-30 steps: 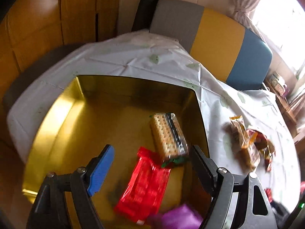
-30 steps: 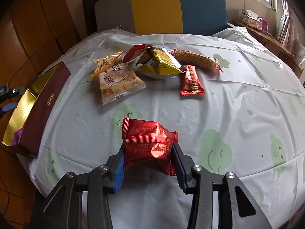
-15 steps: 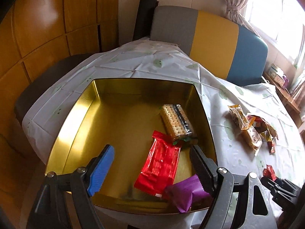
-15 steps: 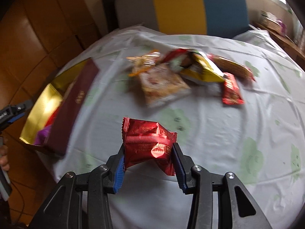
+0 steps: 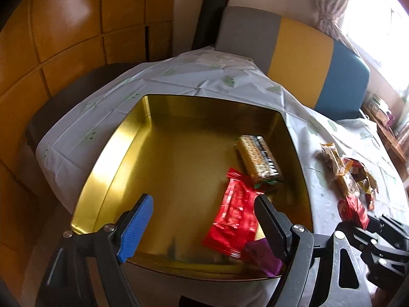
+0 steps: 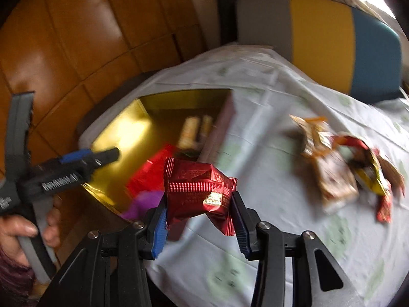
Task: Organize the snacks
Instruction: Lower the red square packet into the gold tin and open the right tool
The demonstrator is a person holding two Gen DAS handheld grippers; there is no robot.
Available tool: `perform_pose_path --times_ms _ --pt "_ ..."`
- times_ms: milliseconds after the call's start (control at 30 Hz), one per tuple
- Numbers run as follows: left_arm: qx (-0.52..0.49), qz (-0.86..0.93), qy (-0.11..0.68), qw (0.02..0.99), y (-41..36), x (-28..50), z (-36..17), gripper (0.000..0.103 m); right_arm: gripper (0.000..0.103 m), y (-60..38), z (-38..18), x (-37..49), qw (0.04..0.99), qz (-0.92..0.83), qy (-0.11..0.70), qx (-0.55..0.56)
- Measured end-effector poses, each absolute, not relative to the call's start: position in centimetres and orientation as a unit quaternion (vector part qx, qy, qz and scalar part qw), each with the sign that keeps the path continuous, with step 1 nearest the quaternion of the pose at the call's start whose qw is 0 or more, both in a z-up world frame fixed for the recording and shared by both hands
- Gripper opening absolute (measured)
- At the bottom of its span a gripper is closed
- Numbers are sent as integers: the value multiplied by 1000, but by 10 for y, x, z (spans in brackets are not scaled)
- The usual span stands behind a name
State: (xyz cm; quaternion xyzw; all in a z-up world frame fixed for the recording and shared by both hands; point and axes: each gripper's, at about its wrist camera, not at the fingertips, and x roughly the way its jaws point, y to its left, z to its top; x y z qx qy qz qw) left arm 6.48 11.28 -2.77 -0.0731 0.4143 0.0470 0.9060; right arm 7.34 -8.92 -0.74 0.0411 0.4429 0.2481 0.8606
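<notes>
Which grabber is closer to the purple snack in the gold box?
Left. The left gripper hangs open right over the purple snack; the right gripper, holding a red packet, is beside the gold box.

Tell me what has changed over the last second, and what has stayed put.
The right gripper, shut on the red snack packet, has swung from over the open tablecloth toward the gold box, now near its corner. The left gripper, open and empty, has drawn back slightly, showing more of the box. Unchanged: the cracker pack, flat red packet and purple wrapper in the box, and the snack pile.
</notes>
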Motion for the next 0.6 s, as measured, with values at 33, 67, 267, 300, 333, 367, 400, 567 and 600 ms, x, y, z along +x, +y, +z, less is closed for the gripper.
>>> perform_pose_path --times_ms 33,67,267,300,333,367,400,567,600 --pt "-78 52 415 905 118 64 -29 82 45 -82 -5 76 860 254 440 36" --pt "-81 55 416 904 121 64 -30 82 45 -72 -5 81 859 261 439 30" --pt "-87 68 421 900 135 58 -35 82 52 -36 -18 107 843 275 462 15" --pt "-87 70 422 900 136 58 -36 81 53 -36 -21 109 841 276 465 15" --pt "-87 71 423 899 137 57 -38 81 53 -34 -23 108 841 275 465 17" --pt "-88 71 424 899 137 57 -39 81 54 -33 -24 105 843 275 462 18" --pt "-88 71 425 898 138 56 -40 81 55 -33 -24 103 843 275 461 18" --pt "-86 67 426 898 133 55 -40 81 71 -38 -21 96 842 277 462 32" --pt "-84 66 425 899 132 55 -40 81 71 -39 -20 96 844 273 461 34"
